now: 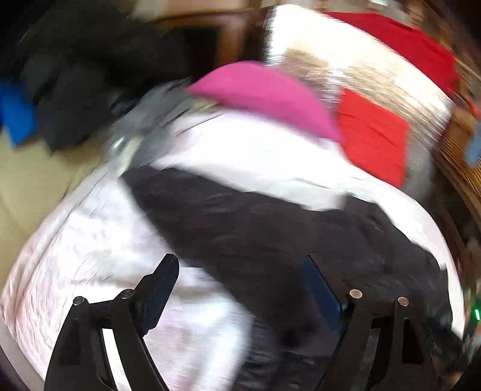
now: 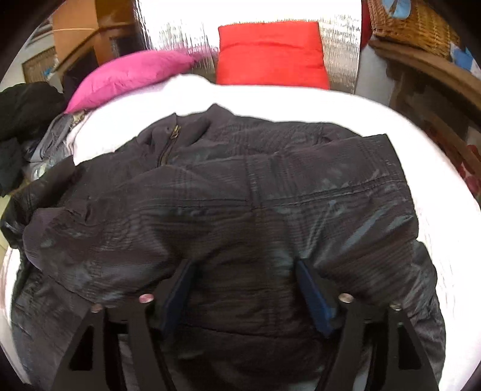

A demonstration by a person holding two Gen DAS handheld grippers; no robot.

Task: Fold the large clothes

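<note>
A dark puffy jacket (image 2: 240, 192) with a front zipper lies spread on a white bed (image 2: 300, 99). It also shows in the blurred left wrist view (image 1: 270, 234). My right gripper (image 2: 245, 264) is open, just above the jacket's near part, with the fabric bulging between its fingers. My left gripper (image 1: 240, 261) is open above the jacket's left edge, where it meets the white sheet (image 1: 99, 246). Neither holds anything.
A pink pillow (image 2: 129, 78) and a red pillow (image 2: 270, 54) lie at the head of the bed. A pile of dark clothes (image 2: 21, 120) is at the left. A wicker basket (image 2: 412, 24) stands on a wooden shelf at the right.
</note>
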